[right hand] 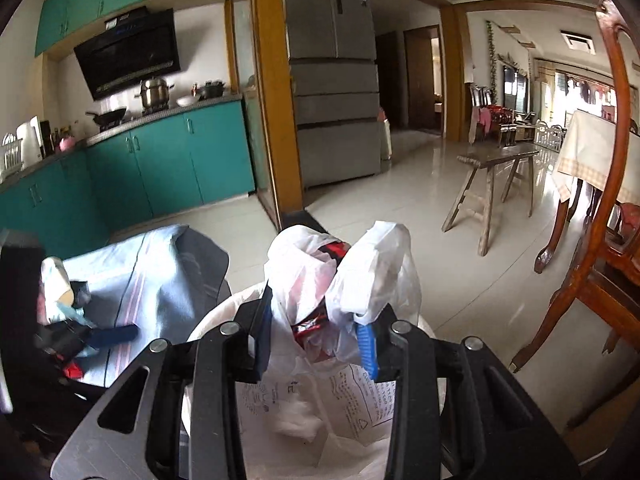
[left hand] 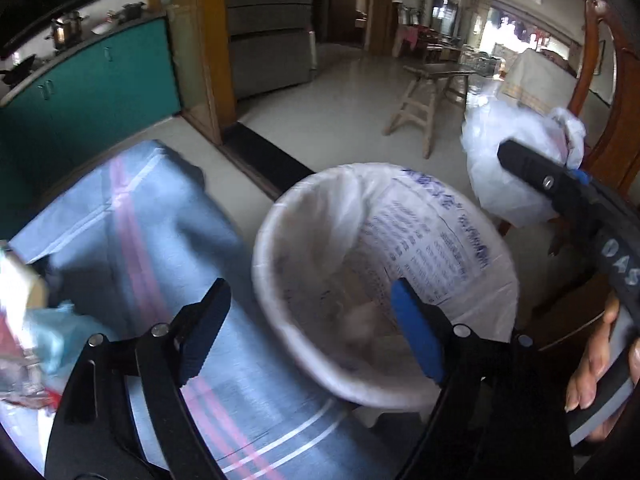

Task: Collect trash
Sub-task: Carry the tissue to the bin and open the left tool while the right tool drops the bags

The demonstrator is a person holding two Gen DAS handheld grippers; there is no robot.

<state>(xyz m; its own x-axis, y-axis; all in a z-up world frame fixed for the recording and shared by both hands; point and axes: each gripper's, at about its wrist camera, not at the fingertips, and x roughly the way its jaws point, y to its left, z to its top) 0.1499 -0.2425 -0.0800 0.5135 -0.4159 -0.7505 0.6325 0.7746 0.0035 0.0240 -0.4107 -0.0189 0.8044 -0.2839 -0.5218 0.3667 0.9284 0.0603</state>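
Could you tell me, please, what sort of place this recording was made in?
Most likely a family home, where an open kitchen meets a dining room: teal cabinets with a pot on the counter, a grey refrigerator, and a wooden chair on the tiled floor.

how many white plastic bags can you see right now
2. One white plastic bag, stuffed with wrappers, is clamped in the right gripper above the bin. The other lines the bin below. More may be hidden in the trash pile.

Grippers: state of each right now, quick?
Left gripper: open, nothing between its fingers, above the lined trash bin.
Right gripper: closed on a white plastic bag of trash, over the bin.
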